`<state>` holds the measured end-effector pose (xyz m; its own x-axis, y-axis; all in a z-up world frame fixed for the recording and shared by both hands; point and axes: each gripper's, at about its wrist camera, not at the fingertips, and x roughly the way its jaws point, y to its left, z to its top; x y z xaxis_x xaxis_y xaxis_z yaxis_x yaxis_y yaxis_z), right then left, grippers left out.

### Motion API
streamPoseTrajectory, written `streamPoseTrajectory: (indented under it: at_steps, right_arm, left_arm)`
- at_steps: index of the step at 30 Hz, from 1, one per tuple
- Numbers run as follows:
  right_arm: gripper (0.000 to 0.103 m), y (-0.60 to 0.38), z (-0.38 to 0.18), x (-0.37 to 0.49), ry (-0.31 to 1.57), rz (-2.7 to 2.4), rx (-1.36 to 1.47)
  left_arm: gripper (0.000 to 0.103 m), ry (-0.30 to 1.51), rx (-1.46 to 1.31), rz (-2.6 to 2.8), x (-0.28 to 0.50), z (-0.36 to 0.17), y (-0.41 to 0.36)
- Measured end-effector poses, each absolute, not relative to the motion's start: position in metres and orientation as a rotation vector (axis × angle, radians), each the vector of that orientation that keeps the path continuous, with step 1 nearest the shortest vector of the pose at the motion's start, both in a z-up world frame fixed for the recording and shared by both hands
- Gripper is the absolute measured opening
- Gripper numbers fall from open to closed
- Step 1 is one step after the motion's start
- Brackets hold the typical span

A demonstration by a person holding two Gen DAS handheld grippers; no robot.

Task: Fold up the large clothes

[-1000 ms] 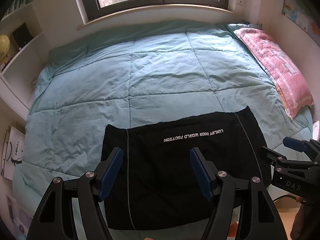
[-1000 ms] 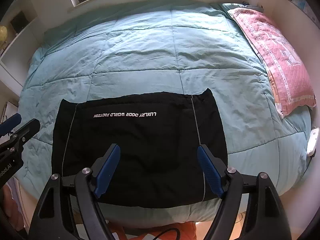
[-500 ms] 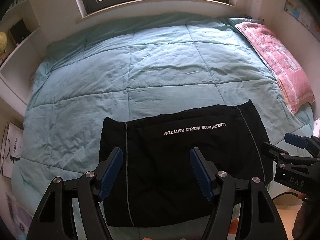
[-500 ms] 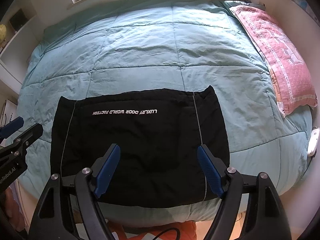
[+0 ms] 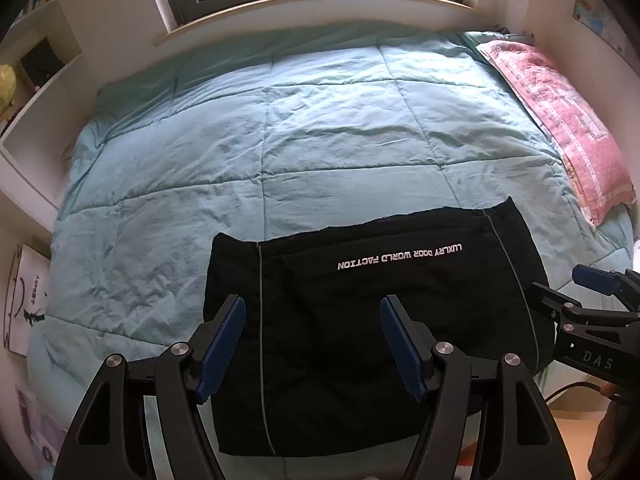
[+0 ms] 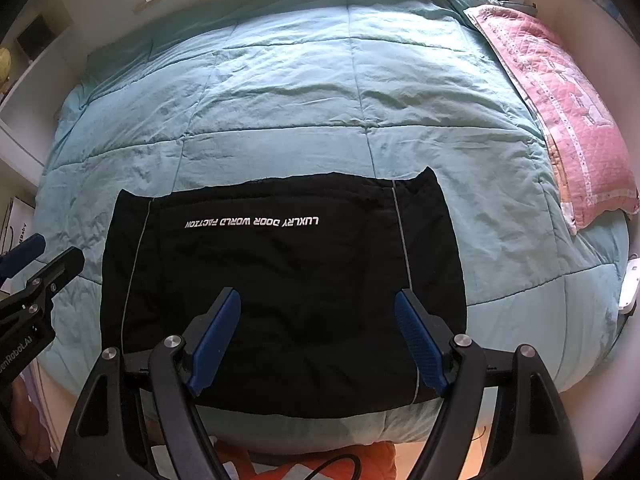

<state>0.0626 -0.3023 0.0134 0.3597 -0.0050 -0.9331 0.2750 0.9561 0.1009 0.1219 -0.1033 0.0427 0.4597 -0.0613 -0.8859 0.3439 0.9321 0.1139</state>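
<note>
A black garment (image 5: 372, 320) with white lettering and two thin grey stripes lies folded into a flat rectangle at the near edge of the bed; it also shows in the right wrist view (image 6: 280, 280). My left gripper (image 5: 312, 312) is open and empty, held above the garment's near left part. My right gripper (image 6: 318, 308) is open and empty above the garment's near right part. The right gripper also shows at the right edge of the left wrist view (image 5: 576, 296), and the left gripper at the left edge of the right wrist view (image 6: 44, 256).
A light teal quilt (image 5: 320, 132) covers the bed. A pink pillow (image 5: 560, 120) lies along the right side. A window sill (image 5: 320, 8) runs behind the bed, white shelves (image 5: 36, 112) stand at left, and the floor lies below the near edge.
Both grippers have drawn back and risen slightly, so the garment sits a little lower and farther in each view. The garment has not moved on the bed. Both stay open.
</note>
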Motion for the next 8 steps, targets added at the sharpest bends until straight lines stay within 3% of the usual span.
streamPoseTrajectory:
  at_steps: [8]
  right_arm:
    - [0.082,-0.2952,0.0092,0.0671,1.205,-0.171,0.246]
  left_arm:
    - [0.071,0.978,0.343,-0.222,0.1187,0.048,-0.1021]
